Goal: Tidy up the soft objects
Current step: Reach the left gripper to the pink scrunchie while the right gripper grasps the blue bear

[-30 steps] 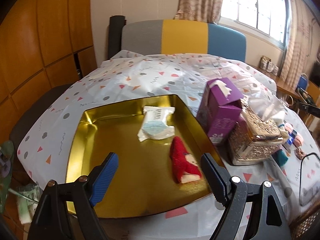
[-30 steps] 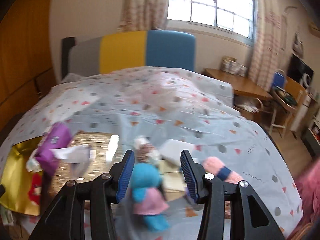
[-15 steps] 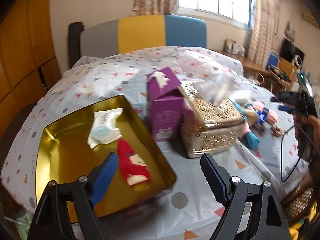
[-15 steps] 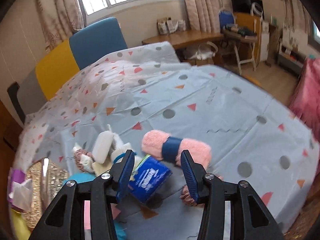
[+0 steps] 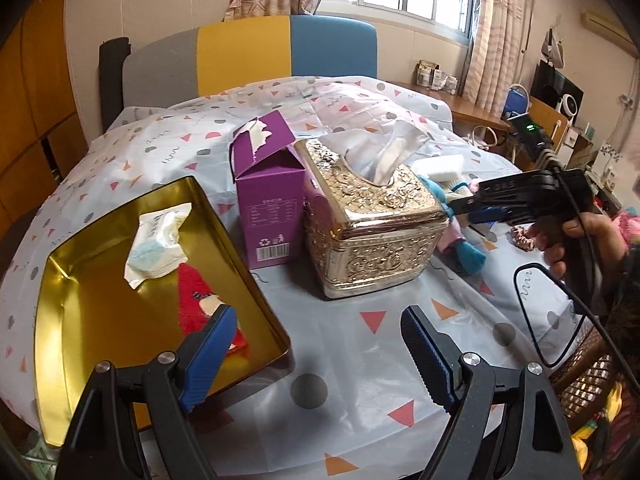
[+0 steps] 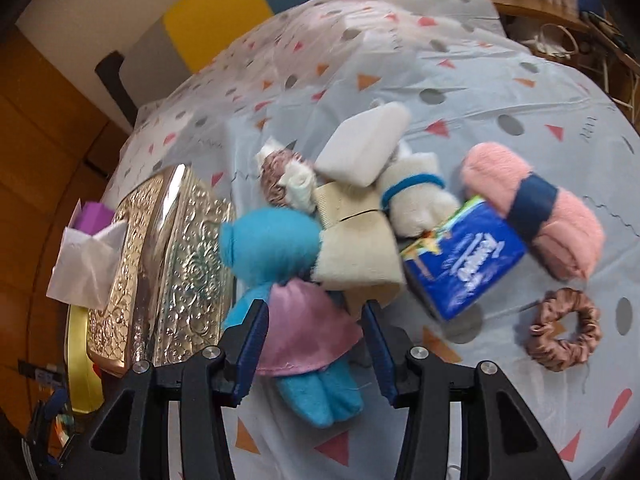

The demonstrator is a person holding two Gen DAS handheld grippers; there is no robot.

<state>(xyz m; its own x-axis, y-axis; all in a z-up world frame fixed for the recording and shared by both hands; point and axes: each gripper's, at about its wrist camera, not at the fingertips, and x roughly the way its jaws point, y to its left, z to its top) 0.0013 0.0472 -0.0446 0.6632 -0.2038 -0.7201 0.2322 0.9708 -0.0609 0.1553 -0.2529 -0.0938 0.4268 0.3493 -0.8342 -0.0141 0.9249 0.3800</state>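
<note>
A gold tray [image 5: 256, 300] at the left holds a white wipes packet [image 5: 158, 246] and a red sock [image 5: 200, 304]. My left gripper [image 5: 316, 346] is open and empty above the tray's right edge. My right gripper [image 6: 314, 336] is open, its jaws on either side of a blue doll in a pink dress [image 6: 288, 288]; it also shows in the left wrist view [image 5: 472, 210]. Behind the doll lie a cream roll [image 6: 356, 248], a white pad [image 6: 362, 148], a blue tissue pack [image 6: 464, 264], a pink fuzzy roll [image 6: 532, 208] and a pink scrunchie [image 6: 564, 328].
A purple carton [image 5: 268, 200] and an ornate gold tissue box [image 5: 372, 224] stand between the tray and the soft pile. A black cable [image 5: 532, 320] loops at the table's right edge. A wicker basket [image 5: 584, 376] sits below it.
My left gripper has swung right, away from over the tray. My right gripper has dropped and moved left, from the pink roll and tissue pack to around the blue doll.
</note>
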